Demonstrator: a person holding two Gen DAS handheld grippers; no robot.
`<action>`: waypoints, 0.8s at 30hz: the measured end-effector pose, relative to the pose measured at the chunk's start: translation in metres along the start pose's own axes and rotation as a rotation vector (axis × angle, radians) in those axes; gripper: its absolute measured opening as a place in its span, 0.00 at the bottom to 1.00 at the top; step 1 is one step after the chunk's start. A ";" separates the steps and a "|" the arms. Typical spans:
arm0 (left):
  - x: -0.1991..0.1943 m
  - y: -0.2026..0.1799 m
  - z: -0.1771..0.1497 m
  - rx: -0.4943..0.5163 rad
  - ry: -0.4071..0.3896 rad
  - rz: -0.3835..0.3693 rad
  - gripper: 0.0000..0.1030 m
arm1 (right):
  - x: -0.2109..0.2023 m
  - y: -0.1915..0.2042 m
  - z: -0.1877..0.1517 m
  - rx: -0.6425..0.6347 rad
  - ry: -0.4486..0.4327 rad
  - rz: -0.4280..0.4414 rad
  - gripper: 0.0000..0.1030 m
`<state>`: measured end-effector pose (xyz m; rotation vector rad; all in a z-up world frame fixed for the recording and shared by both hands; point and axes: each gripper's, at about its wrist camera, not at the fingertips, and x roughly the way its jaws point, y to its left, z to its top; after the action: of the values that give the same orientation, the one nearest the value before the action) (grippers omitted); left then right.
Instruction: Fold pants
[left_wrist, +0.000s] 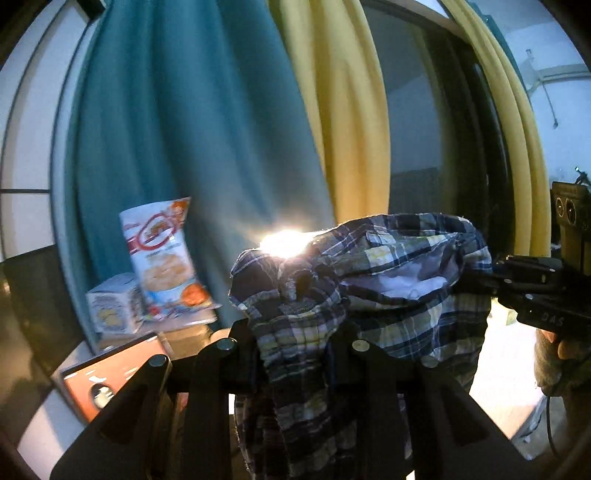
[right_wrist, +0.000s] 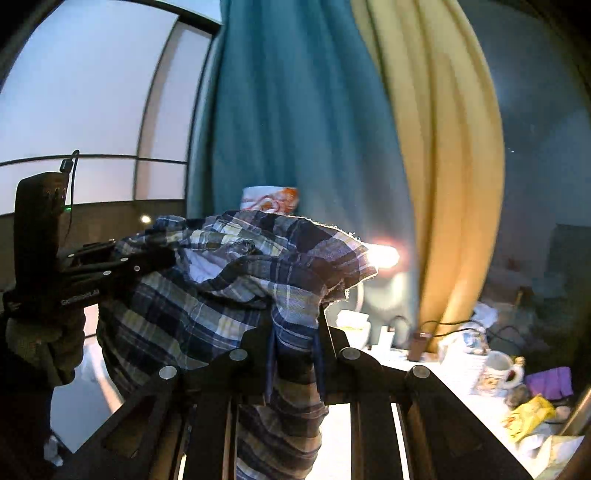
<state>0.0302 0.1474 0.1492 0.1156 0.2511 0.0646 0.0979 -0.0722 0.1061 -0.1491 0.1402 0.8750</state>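
The plaid pants are blue, white and yellow and are held up in the air between both grippers. My left gripper is shut on one end of the waistband, with cloth hanging down between its fingers. My right gripper is shut on the other end of the pants. Each gripper shows in the other's view: the right one at the right edge, the left one at the left, both clamped on the cloth. The lower legs hang out of sight below.
Teal curtain and yellow curtain hang close behind. A snack bag, a small box and an orange box sit at the left. A mug, cables and clutter lie on a white table at the right.
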 end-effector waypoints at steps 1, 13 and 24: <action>-0.006 0.005 -0.005 0.006 0.009 0.013 0.24 | 0.002 0.006 -0.002 0.004 0.000 0.013 0.17; 0.021 0.046 -0.050 -0.022 0.166 0.054 0.24 | 0.057 0.047 -0.036 0.025 0.112 0.094 0.17; 0.122 0.069 -0.097 -0.089 0.326 -0.002 0.24 | 0.138 0.014 -0.079 0.134 0.249 0.039 0.17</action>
<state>0.1208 0.2353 0.0343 0.0157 0.5733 0.0923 0.1696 0.0256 0.0026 -0.1295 0.4345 0.8807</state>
